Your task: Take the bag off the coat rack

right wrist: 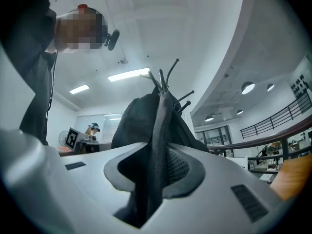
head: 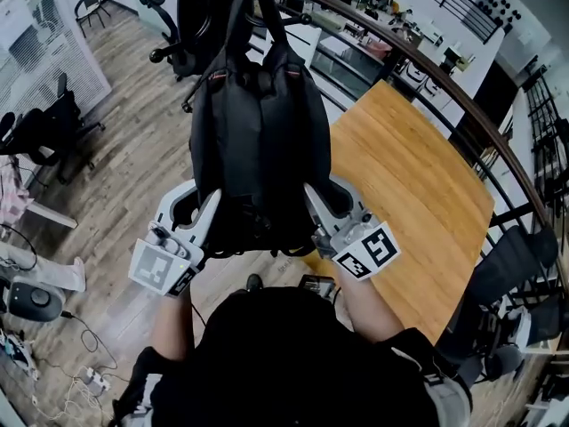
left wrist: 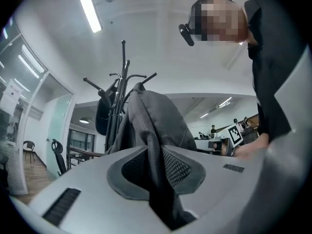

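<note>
Bag point(head: 258, 140) on coat rack point(left wrist: 123, 62), left gripper point(head: 196, 207), right gripper point(head: 331, 205) clamping fabric

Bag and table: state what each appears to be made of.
Bag: black synthetic fabric, probably nylon, matte; a fine woven mesh texture shows up close. Table: wood or wood-look laminate, warm orange, lightly glossy; lengthwise grain streaks show.

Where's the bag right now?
Head view, centre: the bag hangs from the coat rack, its lower edges clamped by the left gripper and right gripper, with the wooden table just to its right.
</note>
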Available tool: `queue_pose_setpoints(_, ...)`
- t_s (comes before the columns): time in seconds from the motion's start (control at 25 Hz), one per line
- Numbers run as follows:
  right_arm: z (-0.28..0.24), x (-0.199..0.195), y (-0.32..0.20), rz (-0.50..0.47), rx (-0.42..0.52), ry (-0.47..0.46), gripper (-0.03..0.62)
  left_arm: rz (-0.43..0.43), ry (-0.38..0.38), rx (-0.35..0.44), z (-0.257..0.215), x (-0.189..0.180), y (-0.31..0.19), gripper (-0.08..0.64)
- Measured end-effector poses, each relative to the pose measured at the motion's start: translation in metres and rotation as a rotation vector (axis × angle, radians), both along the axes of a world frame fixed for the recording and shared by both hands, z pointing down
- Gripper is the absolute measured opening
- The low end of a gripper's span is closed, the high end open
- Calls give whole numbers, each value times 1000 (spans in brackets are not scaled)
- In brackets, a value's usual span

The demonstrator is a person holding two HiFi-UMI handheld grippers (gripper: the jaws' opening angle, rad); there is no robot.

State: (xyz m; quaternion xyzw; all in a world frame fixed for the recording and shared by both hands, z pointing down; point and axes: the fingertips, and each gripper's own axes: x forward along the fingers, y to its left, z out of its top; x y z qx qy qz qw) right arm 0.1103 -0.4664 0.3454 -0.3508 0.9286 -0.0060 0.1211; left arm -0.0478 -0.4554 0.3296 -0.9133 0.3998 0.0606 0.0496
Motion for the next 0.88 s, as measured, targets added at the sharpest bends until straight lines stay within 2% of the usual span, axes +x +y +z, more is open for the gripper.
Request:
queue_pose_setpoints(0.08, -12, 2, 6, -15, 13, -10, 101, 15, 5, -1, -13, 5, 9, 72)
queue_pose_setpoints(0.4, -66, 7, 27, -58, 116, -29, 92, 30, 37, 91, -76, 21, 45, 63)
queue_pose_setpoints(0.56, -93, 14, 42, -76, 164, -27, 92, 20, -6, 108, -100, 31, 62, 62)
queue_pose_setpoints(0.88, -148, 33, 92, -85, 278, -41, 92, 17, -18, 207, -155, 51, 112, 61)
